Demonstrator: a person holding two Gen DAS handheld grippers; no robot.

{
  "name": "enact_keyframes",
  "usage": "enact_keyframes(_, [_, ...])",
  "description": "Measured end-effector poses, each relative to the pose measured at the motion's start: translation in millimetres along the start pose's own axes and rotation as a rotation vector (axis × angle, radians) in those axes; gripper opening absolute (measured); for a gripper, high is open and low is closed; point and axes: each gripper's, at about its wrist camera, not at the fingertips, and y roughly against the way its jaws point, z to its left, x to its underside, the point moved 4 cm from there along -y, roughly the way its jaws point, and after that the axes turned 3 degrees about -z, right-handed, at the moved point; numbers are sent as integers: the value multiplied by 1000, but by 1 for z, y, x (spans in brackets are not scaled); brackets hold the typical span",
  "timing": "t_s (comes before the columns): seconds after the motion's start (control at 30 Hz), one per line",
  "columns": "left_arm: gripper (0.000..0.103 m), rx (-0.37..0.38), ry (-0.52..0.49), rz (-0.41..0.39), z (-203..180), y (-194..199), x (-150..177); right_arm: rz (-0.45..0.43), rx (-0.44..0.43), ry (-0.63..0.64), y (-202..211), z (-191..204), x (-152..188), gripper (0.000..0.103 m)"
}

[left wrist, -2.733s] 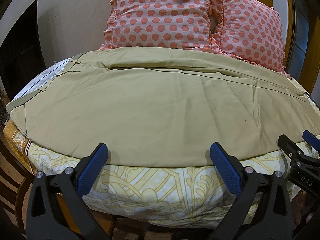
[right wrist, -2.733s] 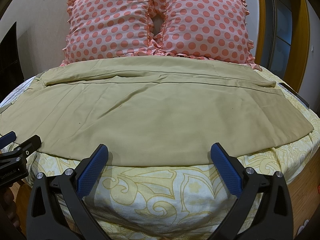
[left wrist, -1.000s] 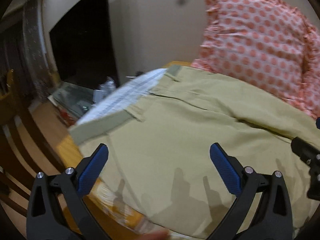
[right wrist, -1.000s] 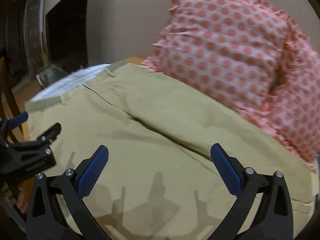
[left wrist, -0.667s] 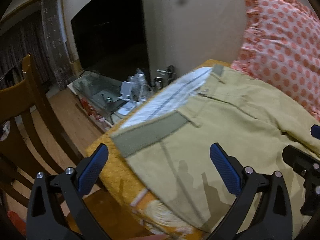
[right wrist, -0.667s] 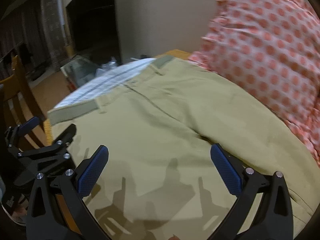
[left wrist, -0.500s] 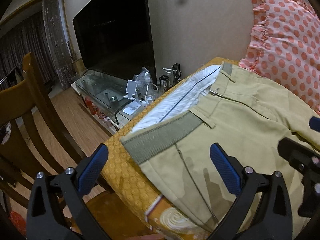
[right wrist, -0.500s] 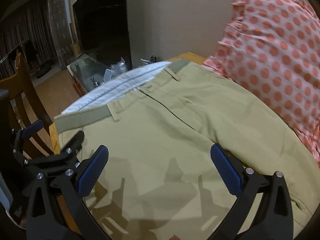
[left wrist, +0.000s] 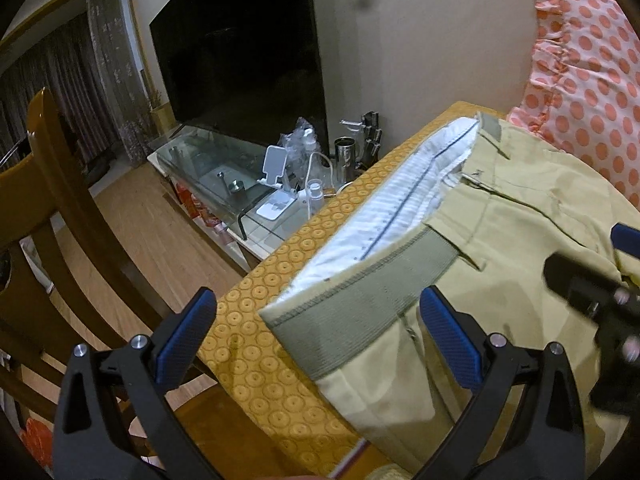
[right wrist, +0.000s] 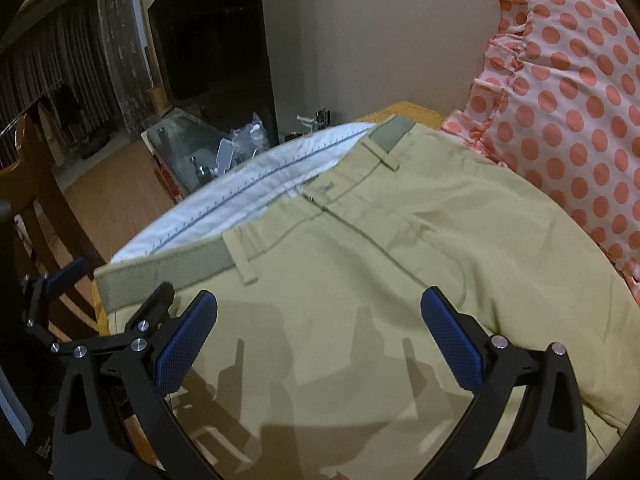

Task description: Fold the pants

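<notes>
Chair [left wrist: 60,208] beside pants [left wrist: 500,248], pillow [left wrist: 592,60] behind.

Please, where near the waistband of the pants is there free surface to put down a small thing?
A bare strip of the orange bedcover runs between the waistband and the bed edge, ahead of the open left gripper. Toward the dotted pillow the pants cover everything.

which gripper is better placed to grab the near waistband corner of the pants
Left. The left gripper is open with the waistband corner lying between its fingers. The right gripper, also open, hovers over the plain seat fabric of the pants, farther in from that corner.
</notes>
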Motion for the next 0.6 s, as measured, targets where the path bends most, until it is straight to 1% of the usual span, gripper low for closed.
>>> enact_keyframes(0.13, [101, -18, 29, 6, 11, -4, -2, -54, -2, -33, -2, -8, -12, 102])
enact_keyframes(0.27, [101, -15, 47, 7, 17, -9, -4, -111, 13, -70, -2, -21, -17, 102])
enact_keyframes(0.37, [101, -19, 52, 7, 17, -13, -5, -105, 16, -100, -7, -29, -17, 102])
enact_keyframes(0.47, [101, -24, 60, 4, 18, -13, -8, -54, 48, -124, -18, -36, -16, 102])
enact_keyframes(0.5, [101, -27, 63, 1, 18, -13, -11, -35, 41, -129, -24, -37, -17, 102])
enact_keyframes(0.6, [101, -34, 67, -5, 21, -12, -16, -37, 28, -111, -27, -33, -21, 102])
